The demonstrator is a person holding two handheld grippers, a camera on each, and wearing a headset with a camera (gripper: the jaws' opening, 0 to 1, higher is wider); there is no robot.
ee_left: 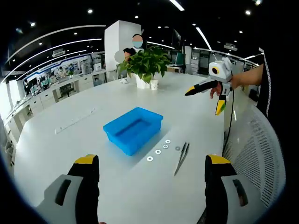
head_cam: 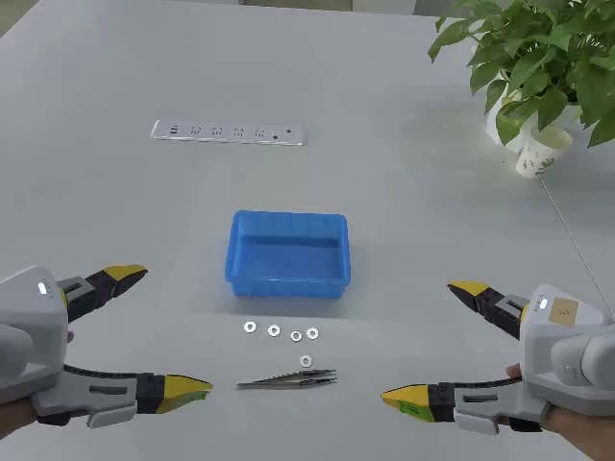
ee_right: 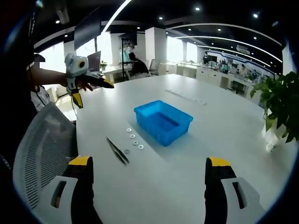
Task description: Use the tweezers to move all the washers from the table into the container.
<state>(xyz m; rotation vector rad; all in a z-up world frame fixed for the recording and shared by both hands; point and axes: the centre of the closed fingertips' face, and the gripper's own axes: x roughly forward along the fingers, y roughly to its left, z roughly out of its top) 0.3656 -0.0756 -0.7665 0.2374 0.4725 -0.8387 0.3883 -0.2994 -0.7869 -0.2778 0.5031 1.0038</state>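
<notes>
Where tweezers (head_cam: pixel 286 380) lie, five washers (head_cam: pixel 274 330), one container (head_cam: pixel 287 284).

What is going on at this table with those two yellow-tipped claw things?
A person holds a gripper in each hand above a grey table. The left gripper and the right gripper are both open and hold nothing. Five washers lie on the table in front of a blue container, which looks empty. The tweezers lie beside the washers, not yet picked up, so no washer has been moved.
</notes>
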